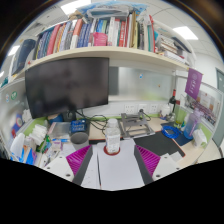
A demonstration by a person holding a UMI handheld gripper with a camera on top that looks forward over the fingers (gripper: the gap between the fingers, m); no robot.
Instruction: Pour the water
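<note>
Tongs: my tongs sit low over the bench, both fingers spread wide apart with their purple pads facing inward. They grip nothing.

Bottle: a small clear bottle with a pale cap stands on the bench just ahead of the fingertips, centred in the gap between them but beyond the pads, touching neither.

Long axis: I read the bottle as upright, its long axis vertical and its cap pointing straight up. I cannot tell whether the cap is screwed tight.

Handling: I judge it to be thin plastic, light if part empty, heavier and sloshing if full. The wall would likely dent under a hard squeeze, and smooth plastic may slip on the pads.

Where to grip: I would close on the mid body, below the shoulder and above the base, with 1 pad on each side, so the neck stays free to tip.

Water level: too small to make out.

Receiving vessel: a dark grey cup stands to the left of the bottle, near it but apart. I guess it is the target.

Surroundings: a black monitor stands behind the clutter, and a shelf of books runs above it.

Risk: loose items crowd the bench beside the bottle, so a wide swing could knock them.
</note>
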